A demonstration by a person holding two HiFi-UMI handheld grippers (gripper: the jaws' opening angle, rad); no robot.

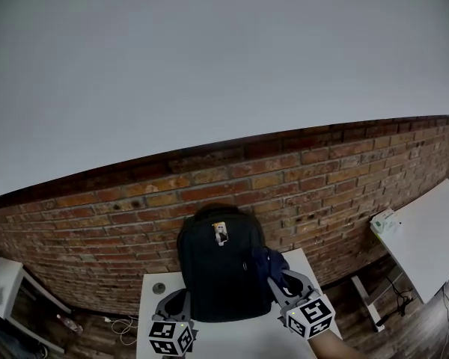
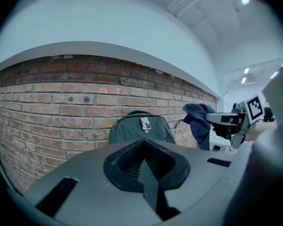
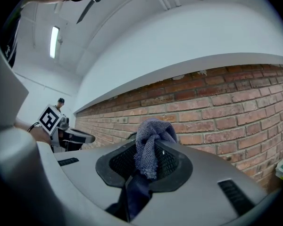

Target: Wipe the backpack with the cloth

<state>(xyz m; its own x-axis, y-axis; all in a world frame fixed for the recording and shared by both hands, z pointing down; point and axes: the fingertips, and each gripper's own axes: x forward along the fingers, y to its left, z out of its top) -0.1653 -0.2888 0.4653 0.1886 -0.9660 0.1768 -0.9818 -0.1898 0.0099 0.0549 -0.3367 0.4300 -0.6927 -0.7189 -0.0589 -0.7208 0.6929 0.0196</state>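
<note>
While the dark backpack (image 1: 221,271) stood upright on the white tabletop (image 1: 232,341) against the brick wall (image 1: 284,172), the right gripper (image 1: 283,281) clenched the blue cloth (image 1: 269,263) beside it; the left gripper (image 1: 176,299) appeared closed, empty.

The backpack (image 1: 221,271) is dark, with 1 small light tag (image 1: 221,232) high on its front. It stands upright at the back of the table (image 1: 239,339). The blue cloth (image 1: 271,264) is bunched up, pinched in the right gripper (image 1: 280,277) jaws over the table's right side, just beside the backpack.
</note>
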